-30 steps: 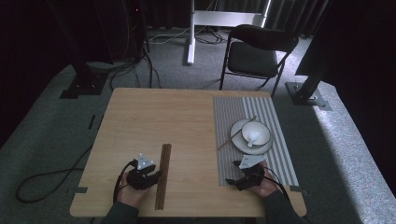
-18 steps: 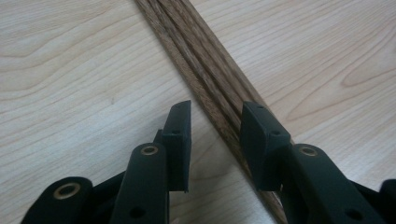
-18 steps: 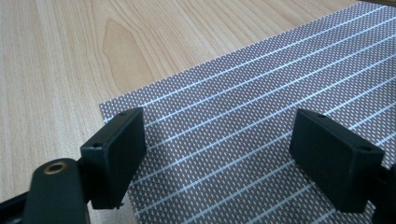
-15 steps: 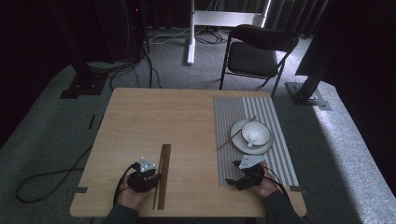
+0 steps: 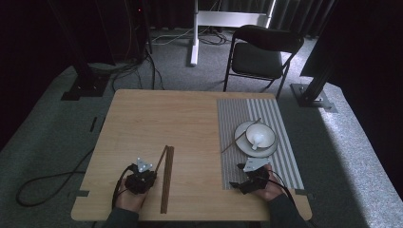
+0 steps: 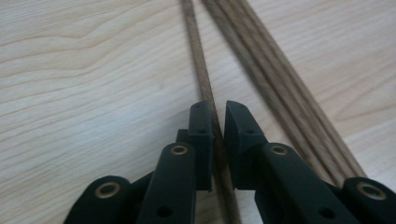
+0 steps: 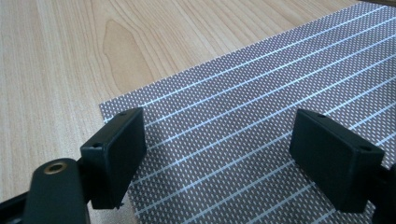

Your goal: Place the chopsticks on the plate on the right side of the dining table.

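**Left gripper pinches one chopstick**

The left gripper clamps a single chopstick, seemingly splayed toward 11 o'clock from the chopstick bundle on the table. The right gripper, jaws spread, rests over the striped placemat at 5 o'clock.

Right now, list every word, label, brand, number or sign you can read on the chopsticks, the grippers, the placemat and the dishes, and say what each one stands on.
There are none to quote.
Single chopstick in the left gripper: bare wood grain.
Loose chopsticks: bare.
Right gripper: plain black, brass rivets.
Striped placemat: dots and lines, no lettering.
Plate and bowl: plain white.
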Demonstrator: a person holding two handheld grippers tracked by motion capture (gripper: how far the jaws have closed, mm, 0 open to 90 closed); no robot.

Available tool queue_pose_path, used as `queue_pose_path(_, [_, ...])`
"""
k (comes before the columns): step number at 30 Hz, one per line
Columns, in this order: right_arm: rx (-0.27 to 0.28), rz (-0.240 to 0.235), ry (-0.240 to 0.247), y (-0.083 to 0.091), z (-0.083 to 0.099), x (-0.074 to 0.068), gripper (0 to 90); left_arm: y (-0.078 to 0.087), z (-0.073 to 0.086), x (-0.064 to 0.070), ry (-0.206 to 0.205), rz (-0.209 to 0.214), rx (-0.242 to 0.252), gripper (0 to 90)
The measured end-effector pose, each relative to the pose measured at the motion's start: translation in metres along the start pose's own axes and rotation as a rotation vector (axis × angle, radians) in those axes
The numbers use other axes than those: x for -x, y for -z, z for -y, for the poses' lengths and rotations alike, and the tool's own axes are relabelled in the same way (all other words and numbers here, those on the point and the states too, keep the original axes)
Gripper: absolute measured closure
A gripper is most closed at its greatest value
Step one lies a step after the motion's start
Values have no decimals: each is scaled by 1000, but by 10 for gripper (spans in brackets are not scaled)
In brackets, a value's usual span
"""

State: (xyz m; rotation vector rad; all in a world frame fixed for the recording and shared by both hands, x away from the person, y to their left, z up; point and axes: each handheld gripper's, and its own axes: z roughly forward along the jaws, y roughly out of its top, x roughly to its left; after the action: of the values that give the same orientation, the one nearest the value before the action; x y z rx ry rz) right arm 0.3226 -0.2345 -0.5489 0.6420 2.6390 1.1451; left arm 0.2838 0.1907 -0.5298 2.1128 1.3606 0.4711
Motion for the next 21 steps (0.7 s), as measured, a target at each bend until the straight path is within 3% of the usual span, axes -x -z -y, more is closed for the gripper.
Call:
queue_pose_path(8, [0, 0, 1, 0, 0, 0, 177, -1, -1, -12, 52, -2, 4, 846])
queue_pose_path(21, [0, 0, 0, 0, 0, 0, 176, -3, -8, -18, 61, -11, 11, 852])
